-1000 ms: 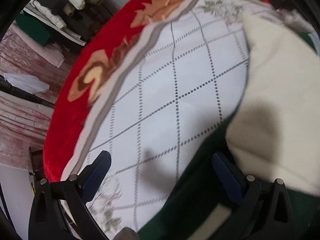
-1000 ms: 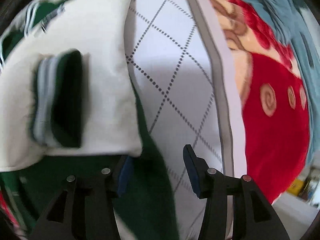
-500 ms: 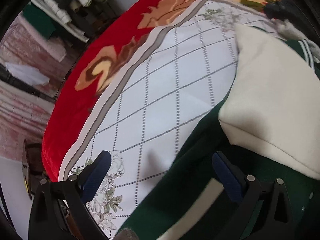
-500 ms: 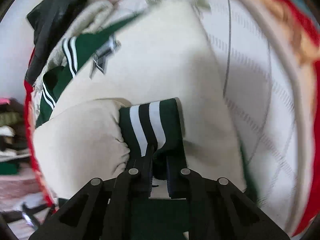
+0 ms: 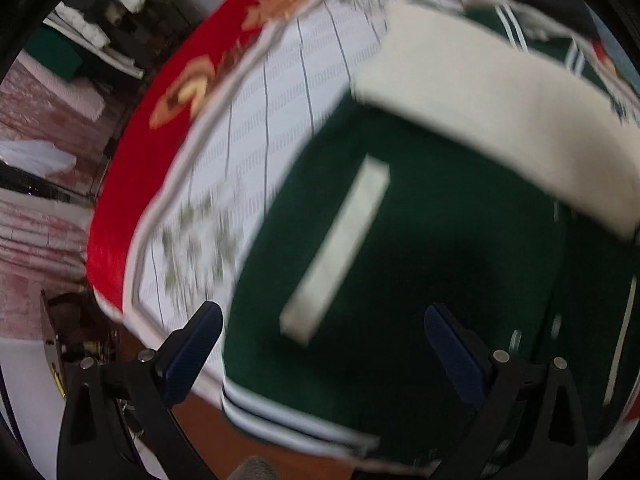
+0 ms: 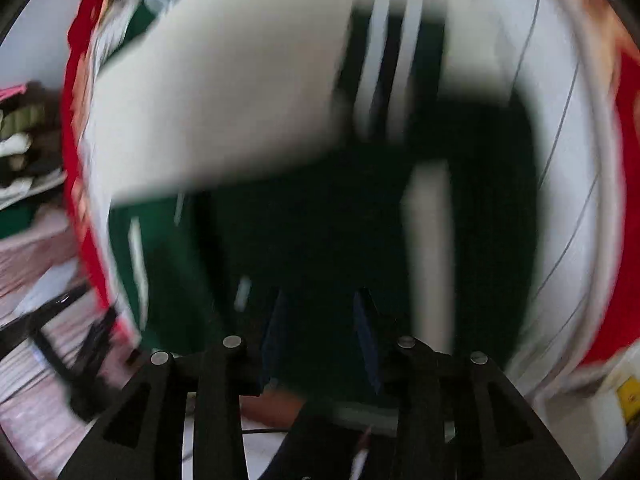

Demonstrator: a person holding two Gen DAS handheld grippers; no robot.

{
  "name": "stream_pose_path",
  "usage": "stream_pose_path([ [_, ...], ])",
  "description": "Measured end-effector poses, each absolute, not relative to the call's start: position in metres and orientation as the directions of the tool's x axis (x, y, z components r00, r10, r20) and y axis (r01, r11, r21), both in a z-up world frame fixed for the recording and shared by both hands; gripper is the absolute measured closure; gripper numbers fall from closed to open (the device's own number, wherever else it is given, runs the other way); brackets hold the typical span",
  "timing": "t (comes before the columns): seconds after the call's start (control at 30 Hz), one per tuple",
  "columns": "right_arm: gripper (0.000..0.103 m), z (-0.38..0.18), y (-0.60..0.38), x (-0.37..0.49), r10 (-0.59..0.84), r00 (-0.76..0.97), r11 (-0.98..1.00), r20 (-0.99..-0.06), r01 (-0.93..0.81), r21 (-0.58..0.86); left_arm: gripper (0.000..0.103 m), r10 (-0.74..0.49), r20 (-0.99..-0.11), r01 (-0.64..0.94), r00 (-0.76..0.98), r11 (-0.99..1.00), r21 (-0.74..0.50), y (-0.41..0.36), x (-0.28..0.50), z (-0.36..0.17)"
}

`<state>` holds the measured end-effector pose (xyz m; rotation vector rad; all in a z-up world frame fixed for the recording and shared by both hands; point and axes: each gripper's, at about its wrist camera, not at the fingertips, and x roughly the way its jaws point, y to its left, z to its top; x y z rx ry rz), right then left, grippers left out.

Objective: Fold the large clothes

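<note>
A dark green jacket (image 5: pixel 420 248) with cream sleeves lies on a white checked bed cover (image 5: pixel 256 128). One cream sleeve (image 5: pixel 500 116) is folded across its upper part. A cream pocket strip (image 5: pixel 340 244) crosses the green front. My left gripper (image 5: pixel 324 344) is open and empty, hovering above the jacket's striped hem (image 5: pixel 280 416). In the blurred right wrist view the sleeve (image 6: pixel 224 100) with its green, white-striped cuff (image 6: pixel 392 80) lies across the green body (image 6: pixel 320 232). My right gripper (image 6: pixel 320 336) is open with a narrow gap, empty, near the hem.
A red floral blanket (image 5: pixel 132 168) edges the bed. Stacked clothes on shelves (image 5: pixel 100 32) stand beyond it at the left. A brown wooden bed edge (image 5: pixel 224 436) shows below the hem. A dark stand (image 6: pixel 60 340) is on the floor at the left of the right wrist view.
My right gripper has let go of the striped cuff, opened slightly and pulled back toward the hem. My left gripper has drawn back too, bringing the jacket's hem and bed edge into view.
</note>
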<state>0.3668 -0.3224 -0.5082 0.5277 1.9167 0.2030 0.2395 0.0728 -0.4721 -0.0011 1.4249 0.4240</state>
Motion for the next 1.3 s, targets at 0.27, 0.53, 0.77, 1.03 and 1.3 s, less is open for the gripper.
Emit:
stream_pose_path([
  [0.27, 0.065, -0.581, -0.219, 0.309, 0.700, -0.336, 0.714, -0.630, 0.337, 0.614, 0.000, 0.337, -0.941, -0.292, -0.023, 0.898, 0.328, 0.064, 0.198, -0.526],
  [0.53, 0.099, -0.561, -0.203, 0.316, 0.608, -0.229, 0.791, -0.760, 0.261, 0.554, 0.000, 0.298, -0.954, -0.313, 0.031, 0.909, 0.274, 0.064, 0.192, -0.501],
  [0.77, 0.093, -0.572, -0.216, 0.327, 0.473, -0.325, 0.881, -0.819, 0.196, 0.431, 0.000, 0.348, -0.937, -0.227, -0.016, 0.912, 0.343, 0.048, 0.195, -0.538],
  [1.03, 0.061, -0.518, -0.261, 0.341, 0.498, -0.252, 0.864, -0.830, 0.230, 0.448, 0.000, 0.272, -0.955, -0.198, 0.120, 0.949, 0.246, 0.023, 0.215, -0.483],
  [1.3, 0.057, -0.466, -0.418, 0.363, 0.300, -0.140, 0.917, -0.944, 0.315, 0.244, 0.000, 0.310, -0.938, -0.118, 0.158, 0.949, 0.293, -0.066, 0.255, -0.477],
])
